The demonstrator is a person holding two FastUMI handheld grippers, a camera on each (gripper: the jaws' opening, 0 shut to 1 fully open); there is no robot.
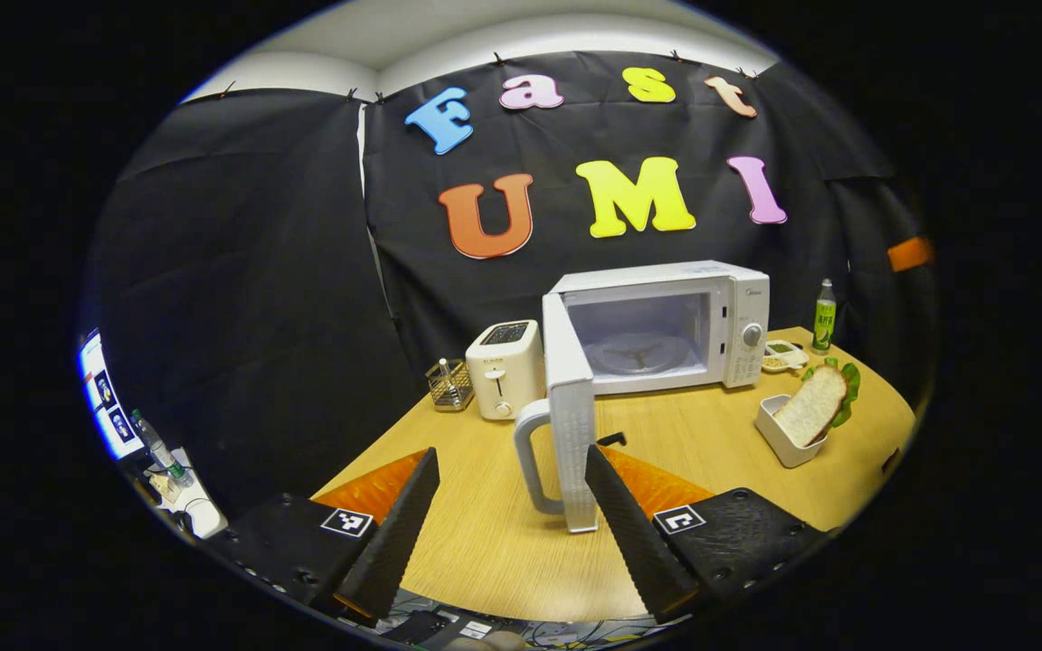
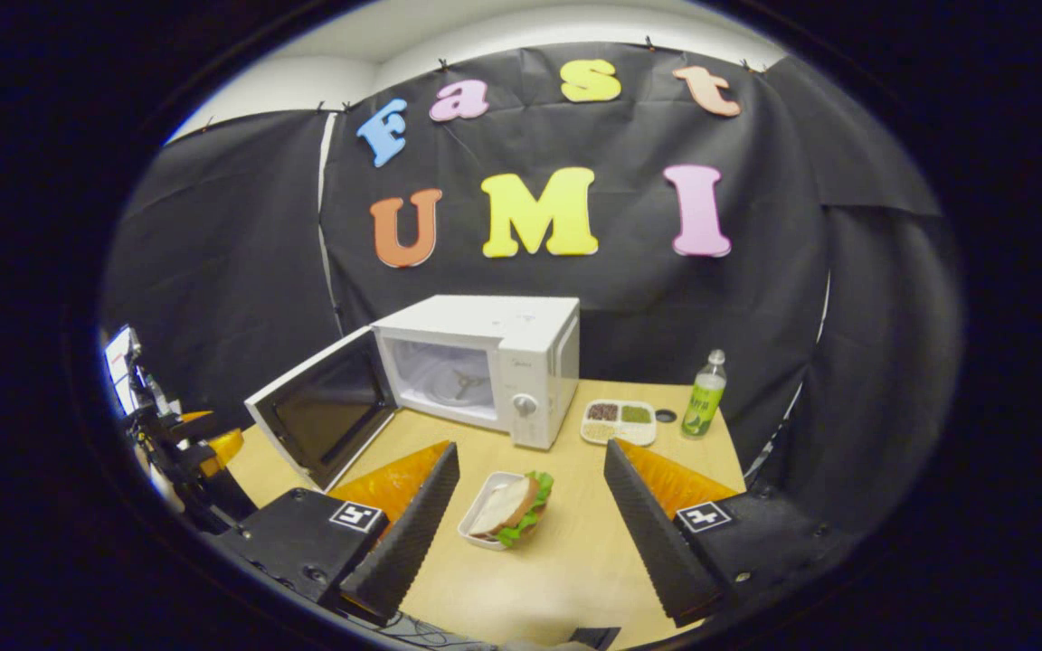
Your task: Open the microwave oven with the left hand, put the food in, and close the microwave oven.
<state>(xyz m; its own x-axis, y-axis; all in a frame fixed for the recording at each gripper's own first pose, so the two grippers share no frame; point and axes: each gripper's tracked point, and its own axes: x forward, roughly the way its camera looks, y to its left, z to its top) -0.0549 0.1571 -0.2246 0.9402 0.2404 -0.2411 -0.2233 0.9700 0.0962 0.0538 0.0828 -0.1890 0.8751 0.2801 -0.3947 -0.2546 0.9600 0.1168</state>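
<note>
**Door open, food still on the desk**

The microwave stands at the back of the desk with its door swung wide; its chamber shows a bare turntable, so I judge the opening step done and the loading step not yet begun. In the left gripper view my left claw has its fingers spread apart and holds nothing; the door's handle stands just ahead, between the two fingers but untouched by either. In the right gripper view my right claw is likewise spread and empty, hovering over the sandwich, which leans in its small white tray on the desk in front of the microwave. A toaster stands left of the microwave, and a divided snack dish and a green bottle to its right. What is left, in my judgement: grasp the tray with the sandwich, set it on the turntable, withdraw, then push the door closed with the left claw.
</note>
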